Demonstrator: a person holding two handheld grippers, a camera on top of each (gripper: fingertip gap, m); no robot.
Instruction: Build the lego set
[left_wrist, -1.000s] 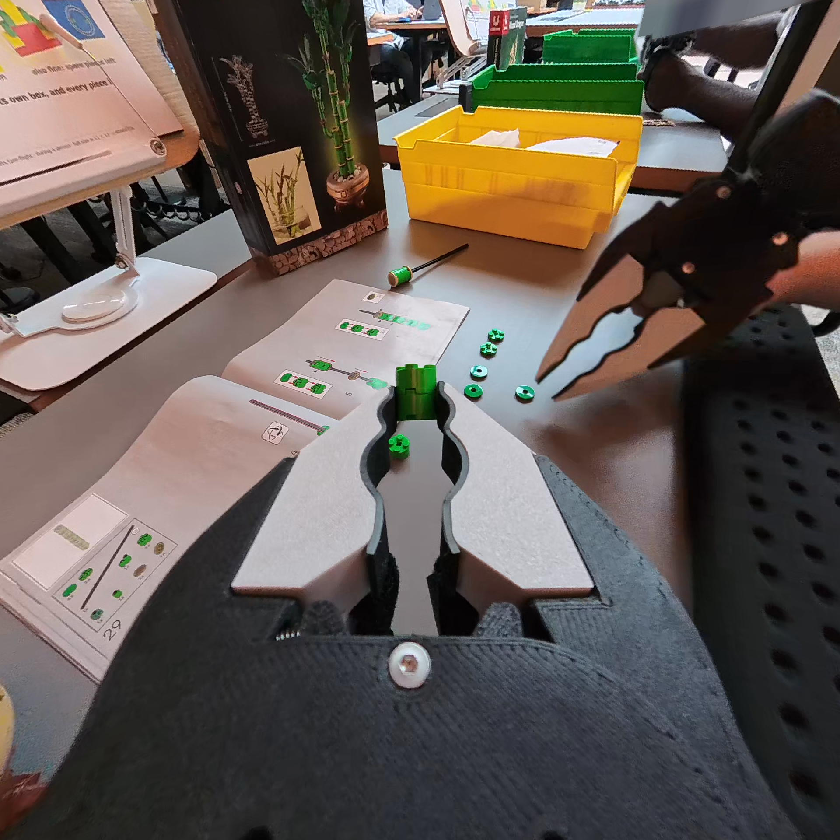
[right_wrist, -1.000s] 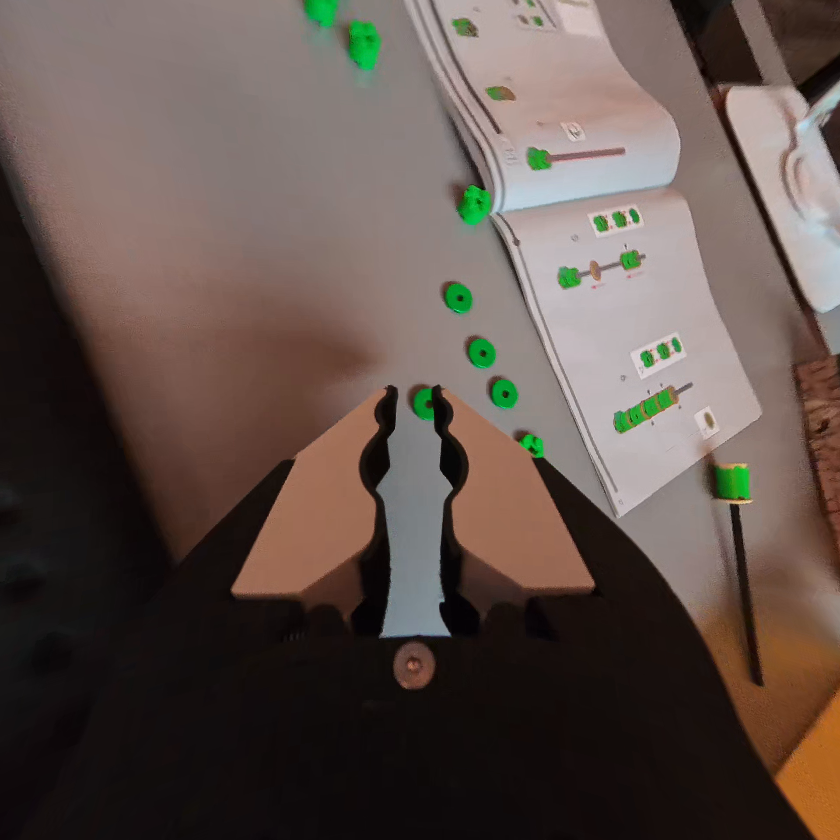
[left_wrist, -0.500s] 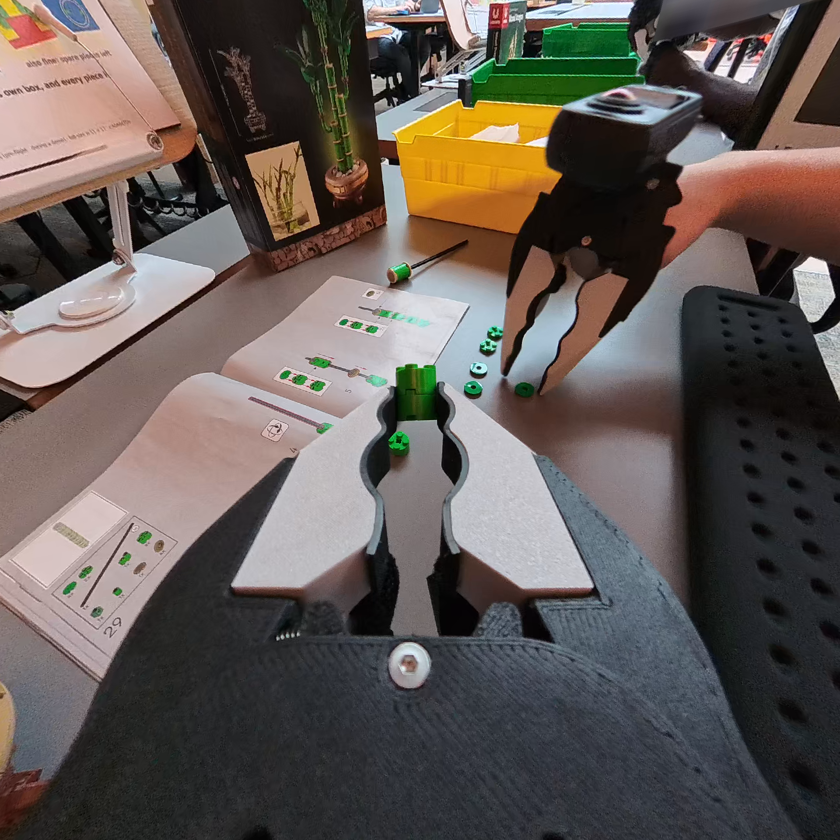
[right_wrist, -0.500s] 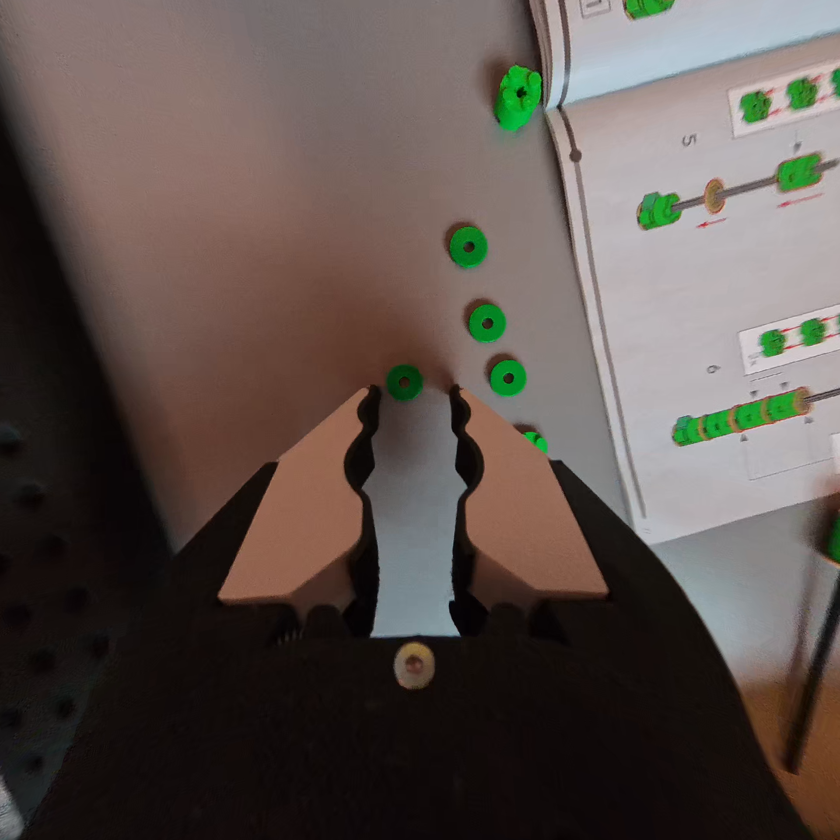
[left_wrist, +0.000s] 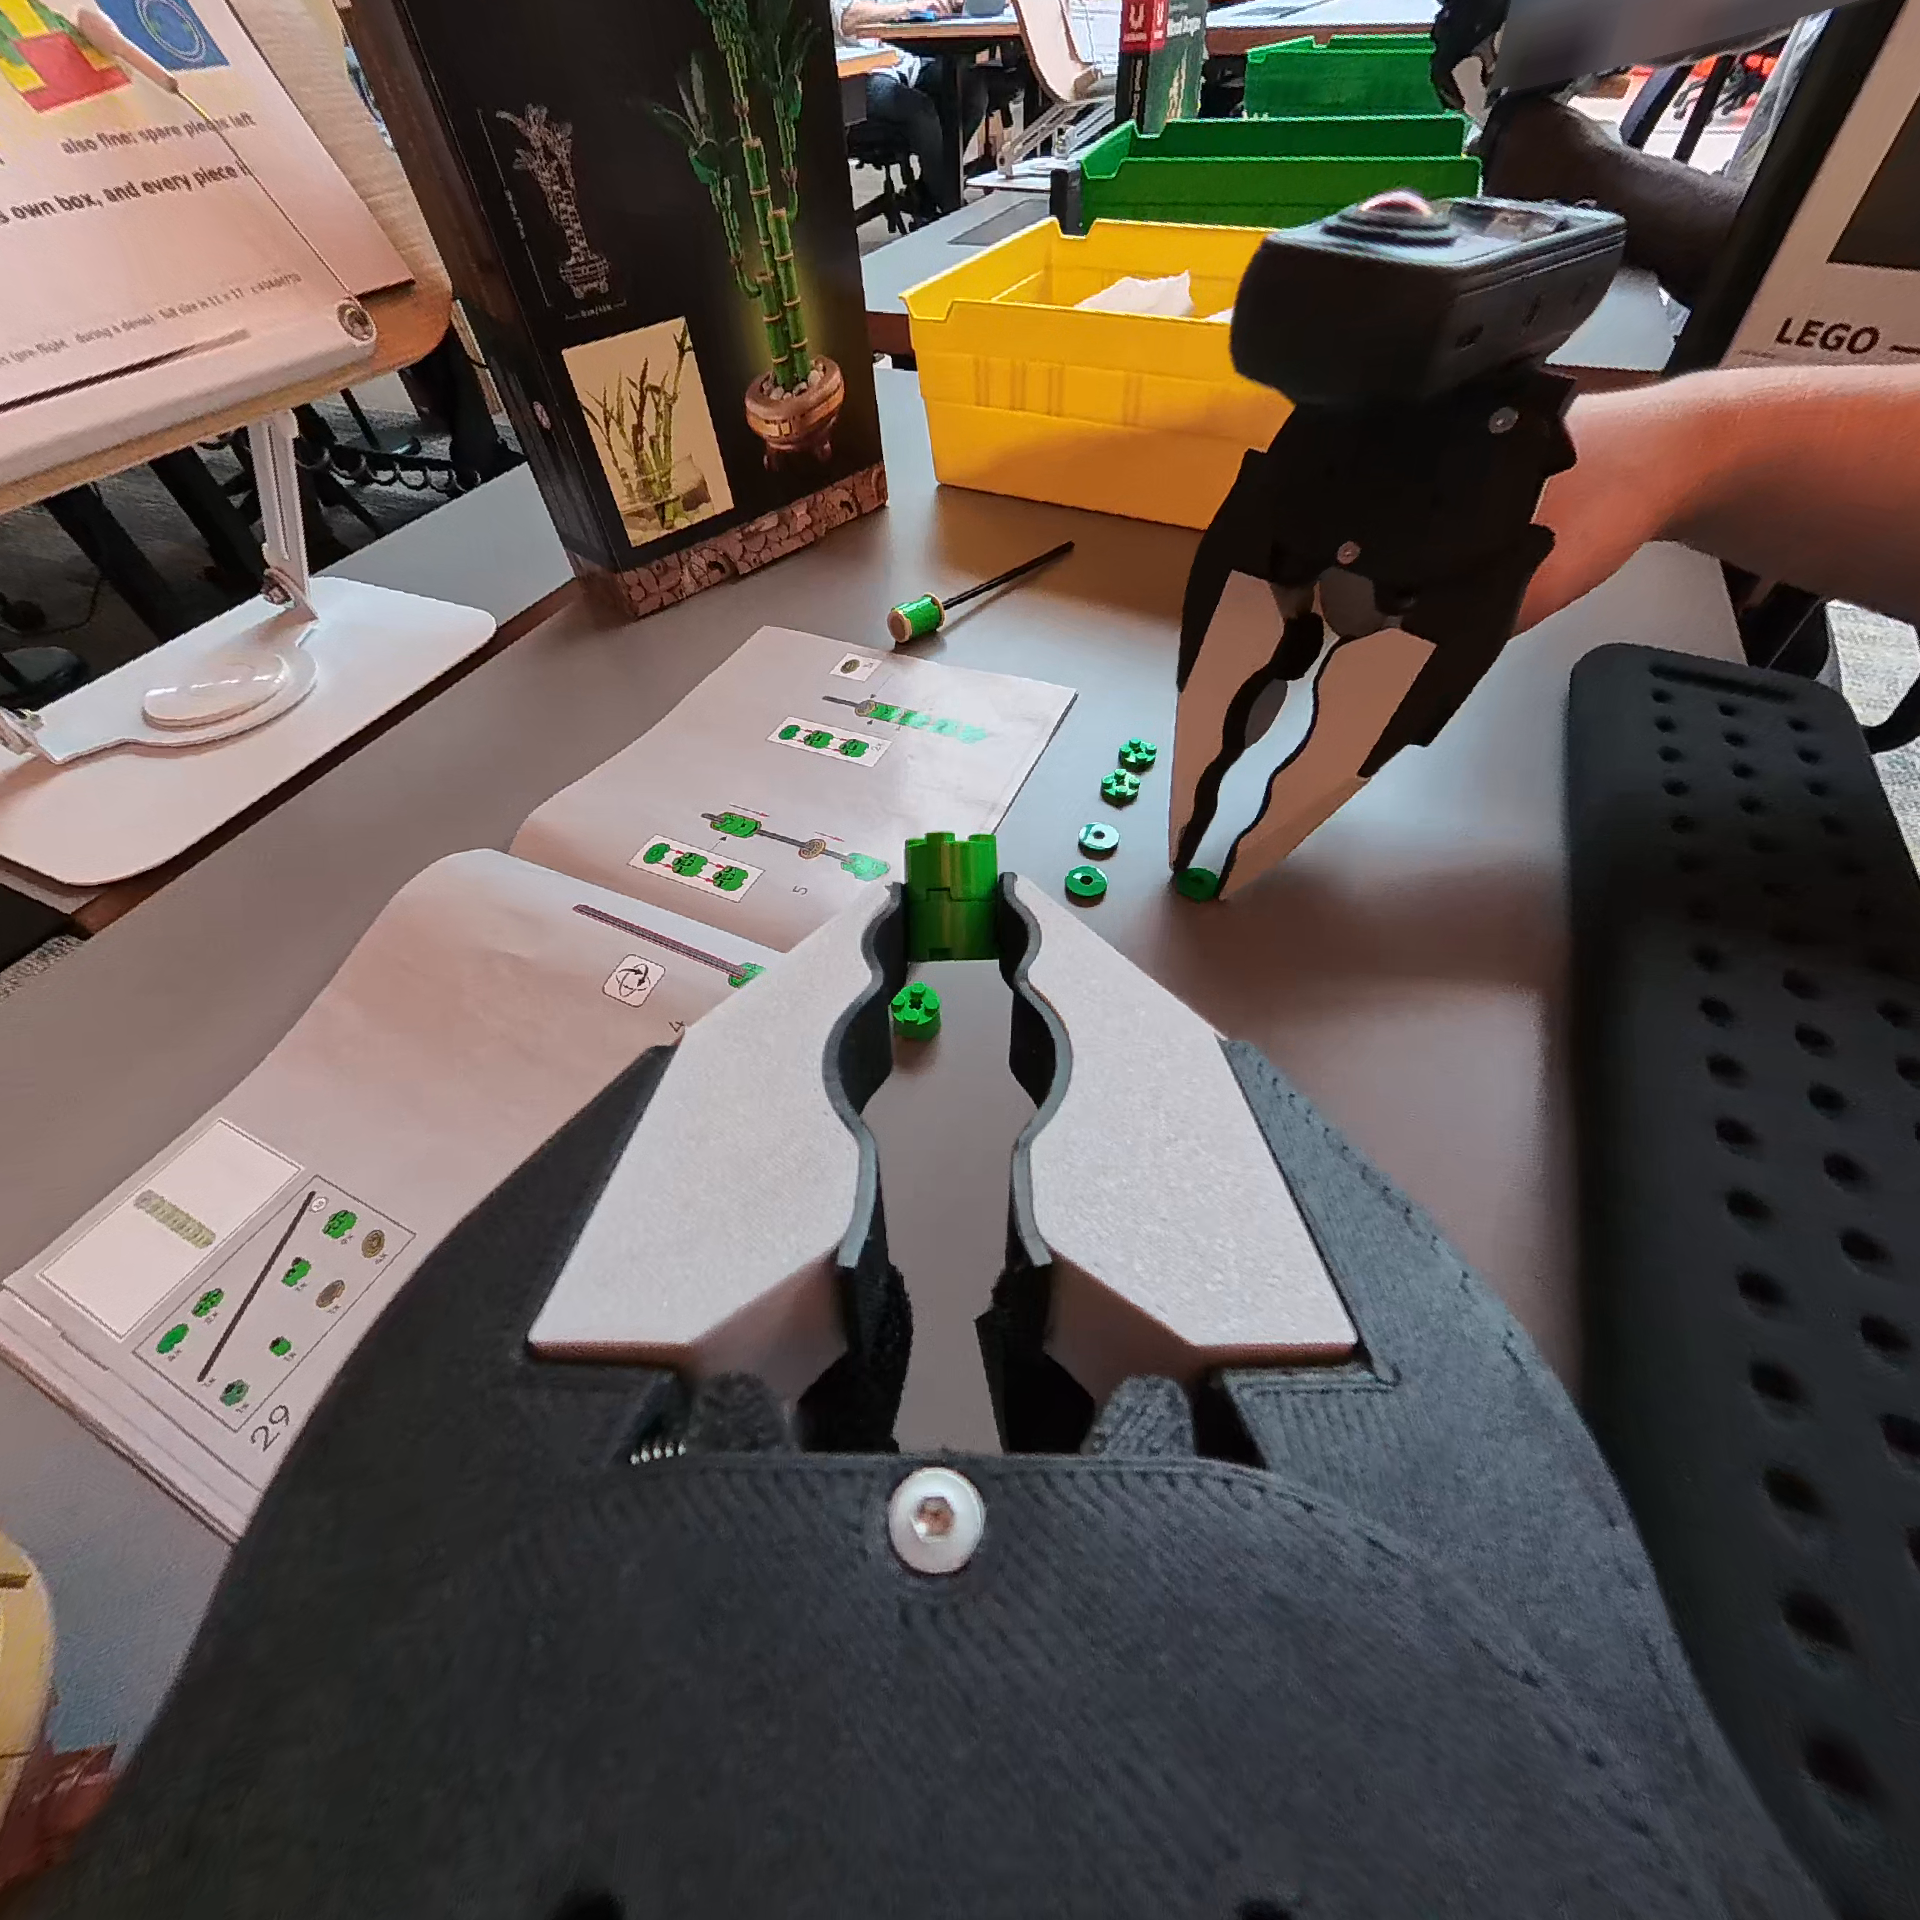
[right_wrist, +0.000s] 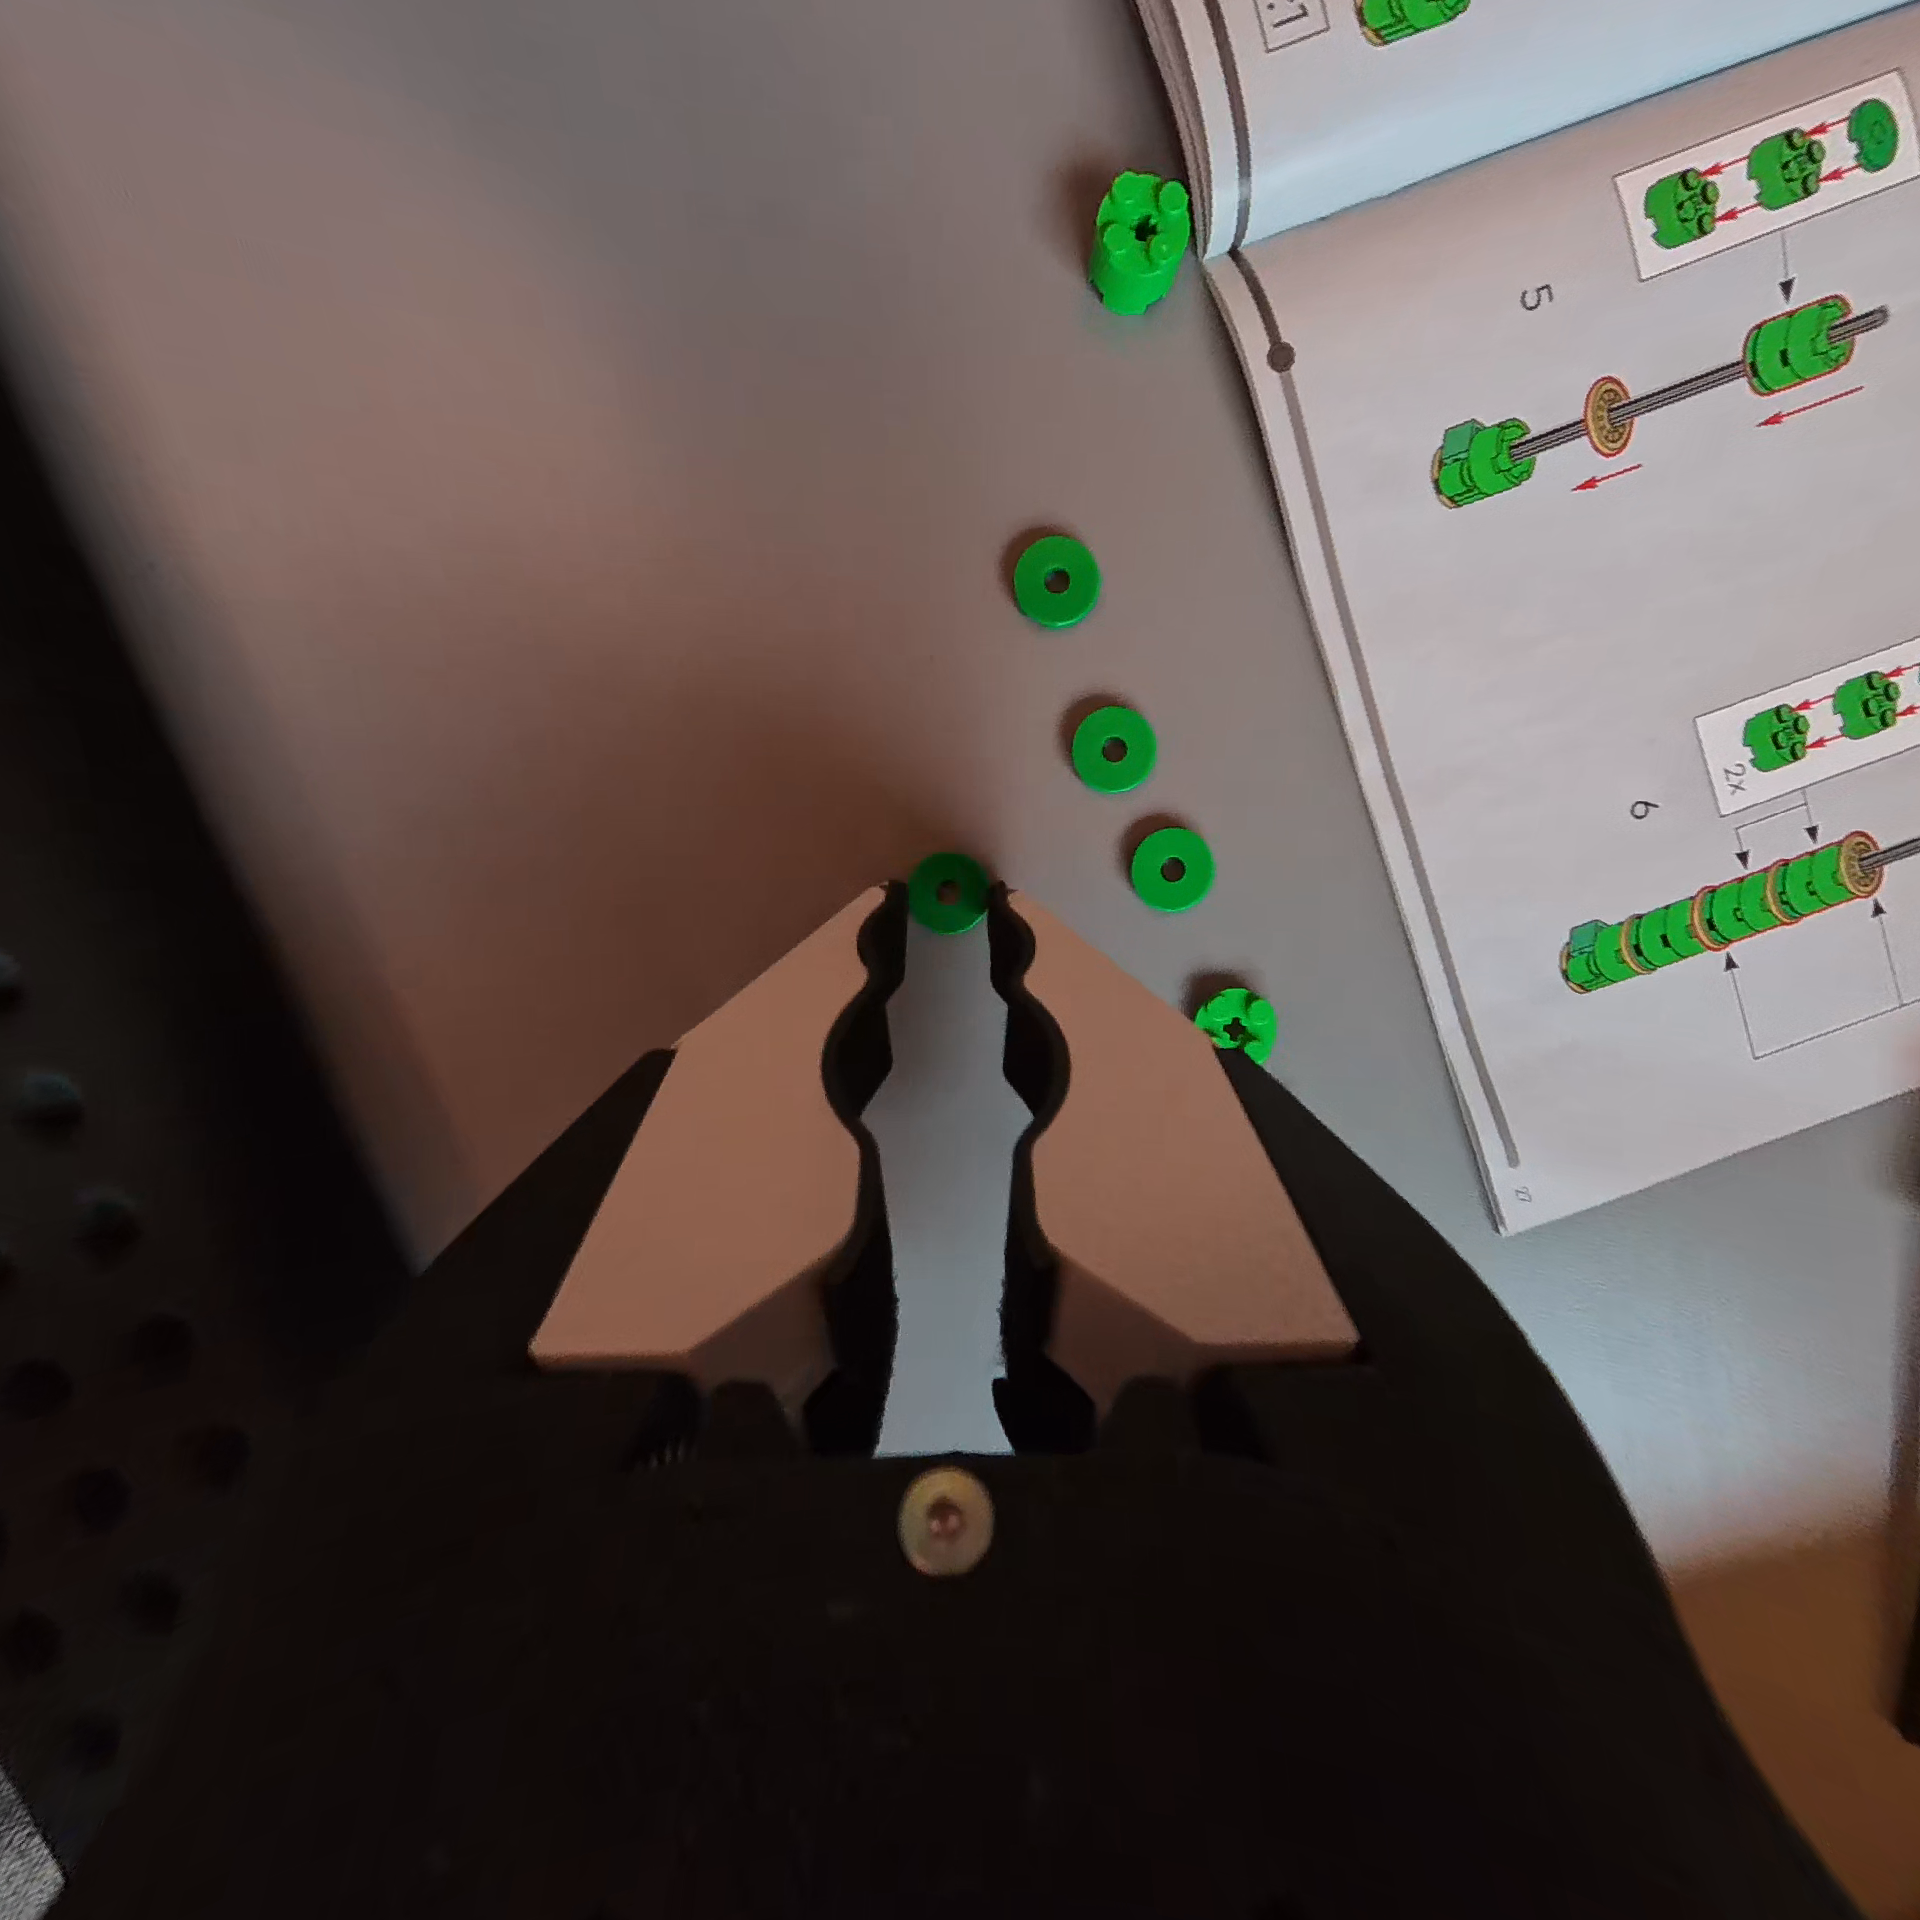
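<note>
The flat green ring (right_wrist: 948, 894) lies on the grey table (right_wrist: 623, 520), right between the tips of the right gripper (right_wrist: 945, 891); its jaws stand narrowly apart with each tip just beside or touching the ring's edge, though a firm grip cannot be told. The left gripper (left_wrist: 948, 902) has its jaws closed on a stack of green round bricks (left_wrist: 950, 896), held upright at the tips; 1 small green round piece (left_wrist: 915, 1013) lies on the table below the gap. 3 more flat rings (right_wrist: 1113, 749) lie in a row just to the right of the held-between ring, then a studded round plate (right_wrist: 1234, 1025) near the right finger; a taller round brick (right_wrist: 1139, 241) sits against the open instruction booklet (right_wrist: 1558, 623). Farther off stand a yellow bin (left_wrist: 1081, 384), the set's box (left_wrist: 665, 281) and a black axle with a green end (left_wrist: 971, 600).
</note>
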